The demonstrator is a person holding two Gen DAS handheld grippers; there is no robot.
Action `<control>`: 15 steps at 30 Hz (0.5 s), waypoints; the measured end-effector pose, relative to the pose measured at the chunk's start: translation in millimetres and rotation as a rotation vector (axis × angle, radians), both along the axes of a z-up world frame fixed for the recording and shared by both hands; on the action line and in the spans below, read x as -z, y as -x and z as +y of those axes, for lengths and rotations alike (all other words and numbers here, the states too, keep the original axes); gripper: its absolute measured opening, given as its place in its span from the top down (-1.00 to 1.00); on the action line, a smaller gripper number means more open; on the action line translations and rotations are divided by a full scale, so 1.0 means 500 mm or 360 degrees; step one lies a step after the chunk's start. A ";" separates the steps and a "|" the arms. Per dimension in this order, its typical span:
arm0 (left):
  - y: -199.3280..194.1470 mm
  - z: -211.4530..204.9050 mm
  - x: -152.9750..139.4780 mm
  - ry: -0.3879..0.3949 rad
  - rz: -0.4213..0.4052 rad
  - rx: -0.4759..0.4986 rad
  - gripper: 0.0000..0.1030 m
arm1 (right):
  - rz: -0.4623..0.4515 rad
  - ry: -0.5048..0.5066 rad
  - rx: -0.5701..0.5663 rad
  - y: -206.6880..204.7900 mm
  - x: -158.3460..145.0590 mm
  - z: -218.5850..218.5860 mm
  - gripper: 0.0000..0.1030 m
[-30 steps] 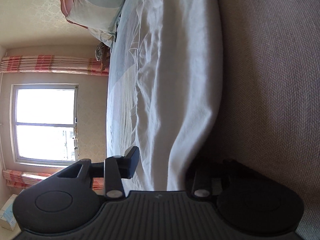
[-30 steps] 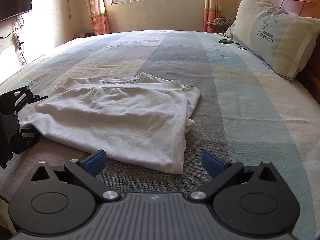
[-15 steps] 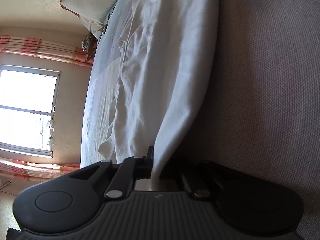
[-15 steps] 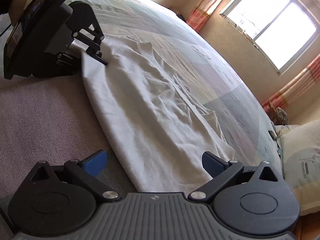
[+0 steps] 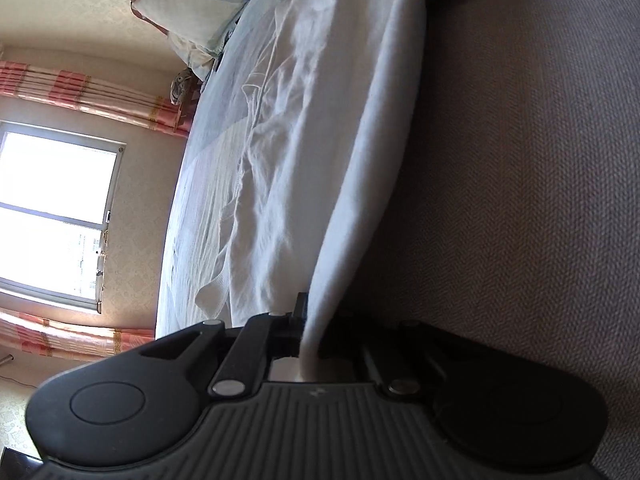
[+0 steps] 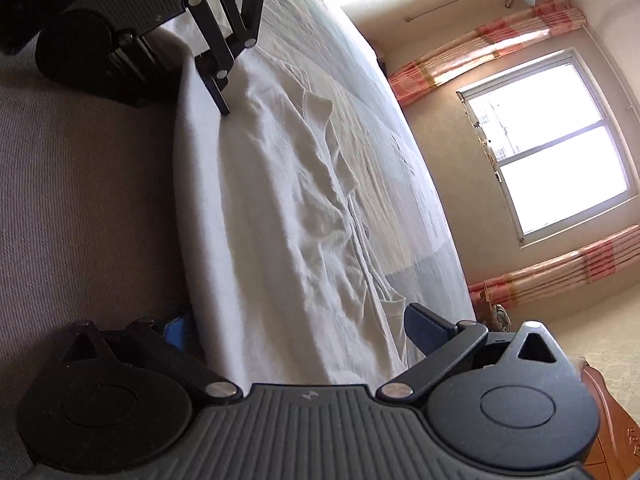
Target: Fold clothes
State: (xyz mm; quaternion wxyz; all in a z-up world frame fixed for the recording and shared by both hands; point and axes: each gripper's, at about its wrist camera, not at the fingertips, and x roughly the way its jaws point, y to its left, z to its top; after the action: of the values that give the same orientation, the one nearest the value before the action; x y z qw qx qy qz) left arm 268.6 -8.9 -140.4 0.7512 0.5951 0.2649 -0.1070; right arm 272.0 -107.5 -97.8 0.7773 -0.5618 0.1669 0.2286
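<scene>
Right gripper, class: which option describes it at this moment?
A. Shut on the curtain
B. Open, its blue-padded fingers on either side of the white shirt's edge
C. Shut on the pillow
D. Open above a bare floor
B: the right gripper is open, one blue pad over the white shirt and the other beside its edge on the bed.

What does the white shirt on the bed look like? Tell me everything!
The white shirt is soft, wrinkled cloth, lying spread on the bed with a stitched hem showing. The left gripper is shut on one edge. The right gripper is open, its fingers either side of the other end.
</scene>
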 end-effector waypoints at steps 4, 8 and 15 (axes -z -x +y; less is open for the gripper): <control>-0.001 0.000 0.002 -0.0011 0.0001 0.0003 1.00 | -0.0008 0.0062 0.0157 -0.035 0.004 -0.089 -1.00; -0.003 -0.002 0.003 -0.0031 0.0003 0.0004 1.00 | -0.0012 0.0066 0.0214 -0.059 0.009 -0.131 -1.00; 0.007 -0.011 0.006 -0.0066 -0.0004 -0.0007 1.00 | -0.0115 0.0229 0.0042 -0.058 0.034 -0.089 -1.00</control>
State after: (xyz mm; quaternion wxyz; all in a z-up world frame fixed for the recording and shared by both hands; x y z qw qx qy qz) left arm 265.3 -14.5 -143.6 0.7393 0.6100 0.2676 -0.0989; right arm 301.2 -151.9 -114.8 0.7435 -0.6218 0.1622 0.1853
